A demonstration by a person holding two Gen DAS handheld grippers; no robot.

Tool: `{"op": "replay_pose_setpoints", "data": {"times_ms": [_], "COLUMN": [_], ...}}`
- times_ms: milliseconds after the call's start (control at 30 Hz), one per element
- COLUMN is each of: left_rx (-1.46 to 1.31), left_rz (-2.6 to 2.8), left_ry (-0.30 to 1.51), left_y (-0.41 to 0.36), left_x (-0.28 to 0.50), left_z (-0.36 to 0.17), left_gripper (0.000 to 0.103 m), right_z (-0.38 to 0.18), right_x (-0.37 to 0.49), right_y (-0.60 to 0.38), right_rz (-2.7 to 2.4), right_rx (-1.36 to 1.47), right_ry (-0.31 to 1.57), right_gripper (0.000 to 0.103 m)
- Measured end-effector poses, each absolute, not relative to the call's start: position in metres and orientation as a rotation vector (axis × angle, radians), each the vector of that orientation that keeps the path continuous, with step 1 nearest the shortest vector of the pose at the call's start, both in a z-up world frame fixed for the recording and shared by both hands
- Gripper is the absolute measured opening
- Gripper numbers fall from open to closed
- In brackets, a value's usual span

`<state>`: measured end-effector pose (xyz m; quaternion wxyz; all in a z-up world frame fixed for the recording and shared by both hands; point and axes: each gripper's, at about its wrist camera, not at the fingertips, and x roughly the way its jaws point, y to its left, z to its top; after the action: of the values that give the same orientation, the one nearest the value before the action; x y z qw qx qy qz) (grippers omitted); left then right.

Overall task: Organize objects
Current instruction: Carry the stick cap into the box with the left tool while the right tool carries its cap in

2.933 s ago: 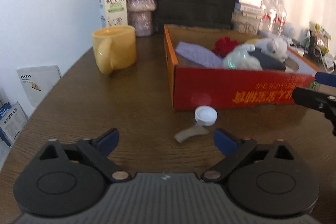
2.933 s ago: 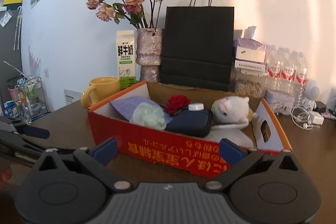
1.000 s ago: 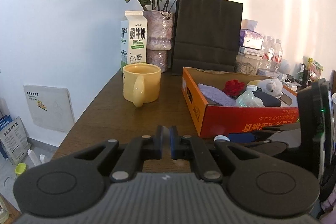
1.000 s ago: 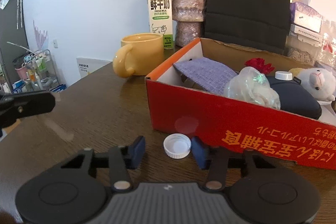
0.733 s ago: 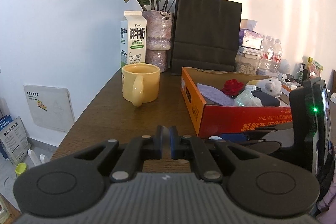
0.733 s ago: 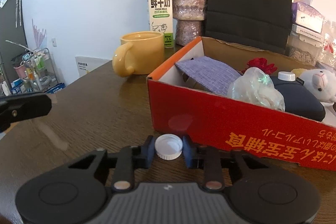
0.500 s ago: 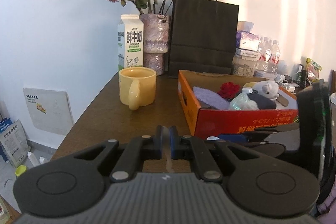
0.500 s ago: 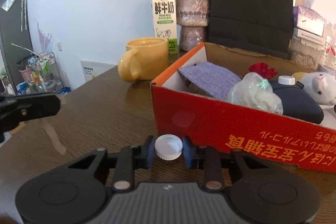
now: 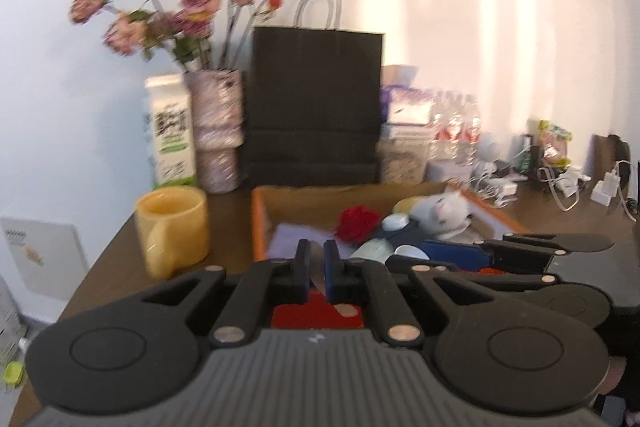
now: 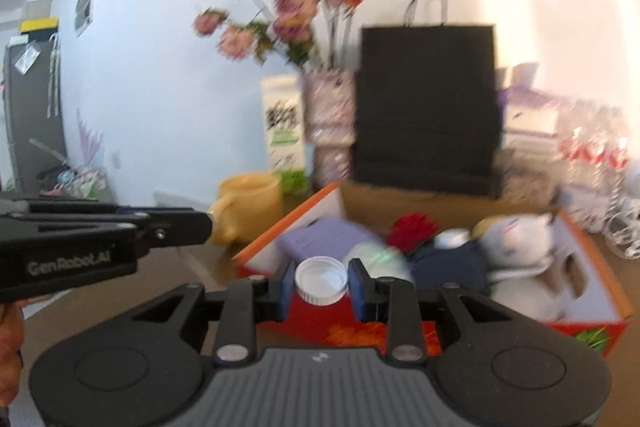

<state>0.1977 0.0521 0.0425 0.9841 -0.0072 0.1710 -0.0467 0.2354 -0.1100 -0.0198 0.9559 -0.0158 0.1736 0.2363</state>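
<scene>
Orange-rimmed cardboard, the box (image 10: 576, 239) filled the middle of the wooden table (image 10: 100, 291), already holding a plush toy (image 10: 516, 239) and a purple cloth (image 10: 320, 239). Beside it hovered the left gripper (image 9: 316, 263), jaws closed on nothing visible. The right gripper (image 10: 320, 283) clamped the white bottle cap (image 10: 320, 281) above the near wall. Transport seemed underway; next, carry it over the rim, then release.
</scene>
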Motion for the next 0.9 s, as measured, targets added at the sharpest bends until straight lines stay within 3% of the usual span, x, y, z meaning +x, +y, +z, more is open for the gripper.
{"op": "replay_pose_setpoints", "data": {"times_ms": [333, 800, 833, 867, 900], "left_rx": [-0.049, -0.06, -0.061, -0.065, -0.073], "left_rz": [-0.172, -0.163, -0.155, -0.147, -0.139], "left_ry": [0.291, 0.339, 0.339, 0.339, 0.338], "left_y": [0.01, 0.008, 0.009, 0.011, 0.013], "left_x": [0.26, 0.311, 0.311, 0.312, 0.311], "left_z": [0.059, 0.036, 0.035, 0.035, 0.034], "left_gripper": [0.007, 0.009, 0.011, 0.02, 0.029], "right_z": [-0.004, -0.024, -0.025, -0.026, -0.027], "right_x": [0.285, 0.33, 0.331, 0.332, 0.332], "right_y": [-0.16, -0.169, -0.169, -0.169, -0.169], "right_rz": [0.383, 0.376, 0.372, 0.365, 0.357], "right_rx": [-0.042, -0.07, -0.073, -0.076, -0.081], "right_ry": [0.304, 0.356, 0.361, 0.366, 0.372], "right_gripper": [0.027, 0.028, 0.035, 0.043, 0.066]}}
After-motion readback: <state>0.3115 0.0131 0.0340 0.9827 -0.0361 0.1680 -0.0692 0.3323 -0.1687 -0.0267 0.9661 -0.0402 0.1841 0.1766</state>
